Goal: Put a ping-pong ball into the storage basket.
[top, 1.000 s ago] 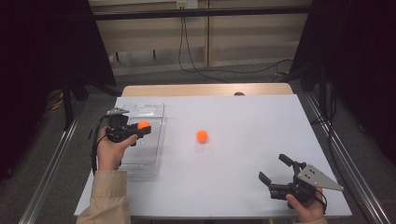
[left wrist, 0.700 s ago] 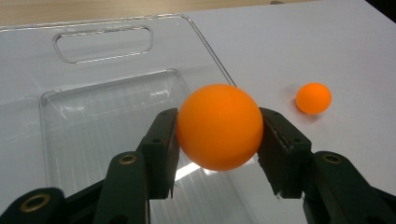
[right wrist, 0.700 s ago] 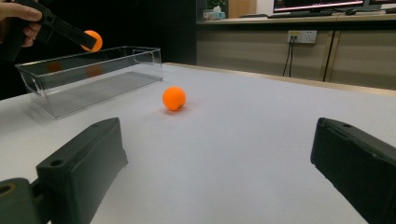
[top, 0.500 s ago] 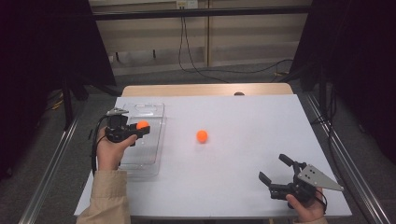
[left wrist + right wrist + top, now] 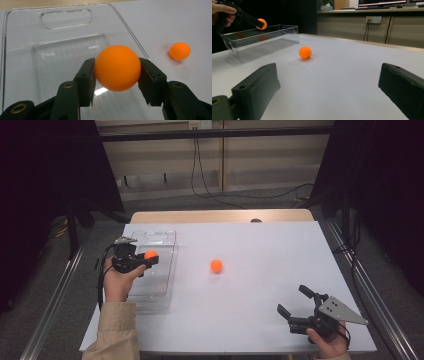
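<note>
My left gripper (image 5: 150,257) (image 5: 117,71) is shut on an orange ball (image 5: 117,68) (image 5: 150,254) (image 5: 262,23) and holds it above the clear plastic tray (image 5: 160,240) (image 5: 22,32) (image 5: 249,47) at the table's left. A second orange ball (image 5: 216,265) (image 5: 179,50) (image 5: 305,52) lies loose on the white table near its middle. My right gripper (image 5: 295,302) (image 5: 327,95) rests near the front right edge, jaws wide apart and pointed toward the loose ball, with nothing between them.
The white table (image 5: 260,250) has bare room between the loose ball and the right gripper. Its wooden far edge (image 5: 220,216) borders a wall with cables. Metal rails (image 5: 60,285) run along both sides of the table.
</note>
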A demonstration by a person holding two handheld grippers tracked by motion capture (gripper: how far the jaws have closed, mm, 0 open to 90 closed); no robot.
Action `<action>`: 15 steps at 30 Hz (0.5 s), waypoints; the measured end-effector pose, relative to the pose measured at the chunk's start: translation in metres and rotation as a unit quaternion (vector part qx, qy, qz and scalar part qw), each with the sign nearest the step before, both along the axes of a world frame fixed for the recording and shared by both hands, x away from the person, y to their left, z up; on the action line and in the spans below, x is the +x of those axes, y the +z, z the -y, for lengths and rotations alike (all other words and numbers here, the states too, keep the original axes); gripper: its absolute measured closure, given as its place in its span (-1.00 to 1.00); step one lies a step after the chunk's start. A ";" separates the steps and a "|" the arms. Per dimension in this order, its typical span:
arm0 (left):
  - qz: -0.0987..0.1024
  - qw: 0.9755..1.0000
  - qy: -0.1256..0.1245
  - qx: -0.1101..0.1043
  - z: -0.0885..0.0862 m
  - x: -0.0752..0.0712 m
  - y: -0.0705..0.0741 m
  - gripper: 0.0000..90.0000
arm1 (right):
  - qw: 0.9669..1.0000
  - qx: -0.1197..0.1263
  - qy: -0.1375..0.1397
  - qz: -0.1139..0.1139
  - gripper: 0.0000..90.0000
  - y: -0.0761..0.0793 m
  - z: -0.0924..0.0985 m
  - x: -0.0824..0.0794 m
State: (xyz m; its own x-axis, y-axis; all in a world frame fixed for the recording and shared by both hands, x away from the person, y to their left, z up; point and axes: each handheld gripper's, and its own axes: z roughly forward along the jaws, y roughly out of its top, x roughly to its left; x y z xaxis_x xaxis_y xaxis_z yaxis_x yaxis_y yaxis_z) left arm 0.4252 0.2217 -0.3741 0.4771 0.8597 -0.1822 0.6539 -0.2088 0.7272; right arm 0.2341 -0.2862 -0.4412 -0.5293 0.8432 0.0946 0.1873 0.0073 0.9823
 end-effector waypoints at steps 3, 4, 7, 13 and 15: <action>0.000 1.000 0.002 0.001 0.000 0.000 -0.001 0.13 | 1.000 0.001 -0.001 0.000 -0.95 0.000 0.000 0.000; 0.001 1.000 0.002 0.002 0.000 0.000 -0.001 0.13 | 1.000 0.001 0.000 -0.001 -0.95 0.000 0.000 0.000; 0.001 1.000 0.004 0.005 0.000 0.001 -0.001 0.13 | 1.000 0.000 0.000 0.001 -0.95 0.000 0.000 0.000; 0.001 1.000 0.007 0.016 0.000 0.002 -0.003 0.13 | 1.000 -0.001 -0.001 0.002 -0.95 0.000 0.000 0.000; 0.002 1.000 0.008 0.016 0.001 0.002 -0.003 0.13 | 1.000 0.000 -0.001 0.001 -0.95 0.000 0.000 0.000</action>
